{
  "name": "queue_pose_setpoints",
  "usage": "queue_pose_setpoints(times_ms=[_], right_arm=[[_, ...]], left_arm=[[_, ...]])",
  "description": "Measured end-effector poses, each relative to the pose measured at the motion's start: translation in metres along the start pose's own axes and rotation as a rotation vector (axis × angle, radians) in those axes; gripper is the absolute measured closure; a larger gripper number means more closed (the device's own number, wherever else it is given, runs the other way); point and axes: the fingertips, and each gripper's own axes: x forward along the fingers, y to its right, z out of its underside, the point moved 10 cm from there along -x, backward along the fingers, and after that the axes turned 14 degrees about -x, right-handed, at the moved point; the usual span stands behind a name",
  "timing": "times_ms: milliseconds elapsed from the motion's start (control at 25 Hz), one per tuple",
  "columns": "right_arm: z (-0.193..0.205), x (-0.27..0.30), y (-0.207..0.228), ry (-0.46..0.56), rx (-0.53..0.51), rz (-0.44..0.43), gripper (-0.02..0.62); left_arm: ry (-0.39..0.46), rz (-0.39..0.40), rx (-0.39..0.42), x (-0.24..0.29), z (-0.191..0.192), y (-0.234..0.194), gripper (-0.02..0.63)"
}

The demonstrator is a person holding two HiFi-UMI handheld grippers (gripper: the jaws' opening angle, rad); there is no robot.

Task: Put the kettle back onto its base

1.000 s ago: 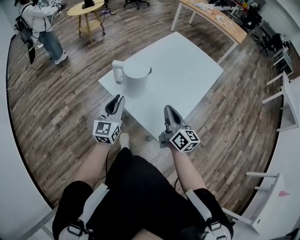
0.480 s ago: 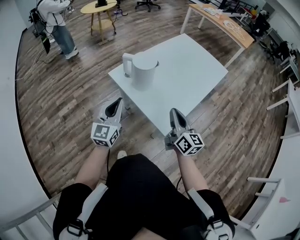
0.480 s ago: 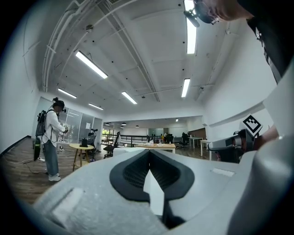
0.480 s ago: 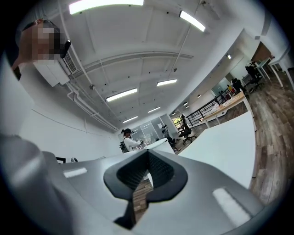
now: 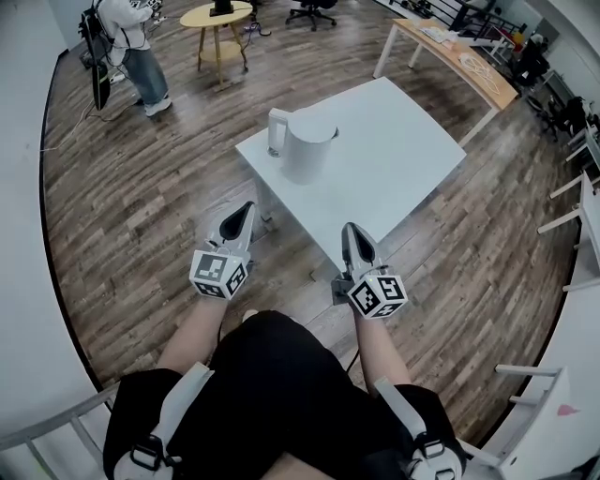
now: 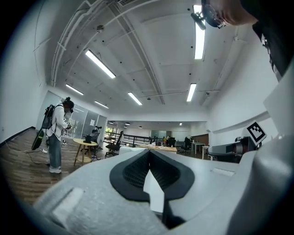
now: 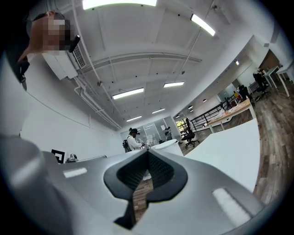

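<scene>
The white kettle (image 5: 307, 148) stands upright near the left corner of the white table (image 5: 394, 150), with its handle (image 5: 277, 131) toward the left. No separate base shows under it. My left gripper (image 5: 247, 207) hangs over the wooden floor short of the table's near edge, shut and empty. My right gripper (image 5: 351, 229) is beside it at the table's front edge, also shut with nothing in it. In the right gripper view the kettle (image 7: 166, 144) shows just above the shut jaws. Both grippers are well apart from the kettle.
A person (image 5: 131, 42) stands at the far left by a round wooden side table (image 5: 220, 17). A long wooden desk (image 5: 455, 52) and office chairs are at the back right. White chairs (image 5: 581, 178) line the right side. My legs fill the bottom.
Both grippers have drawn back from the table's near edge toward my body. The kettle and table now lie farther from them.
</scene>
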Motion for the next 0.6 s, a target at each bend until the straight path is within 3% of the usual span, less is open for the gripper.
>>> queue_pose_setpoints(times_ms=[600], right_arm=[[-0.007, 0.014, -0.024, 0.013, -0.011, -0.018, 0.592]], left_arm=[[-0.008, 0.035, -0.007, -0.004, -0.008, -0.015, 0.606]])
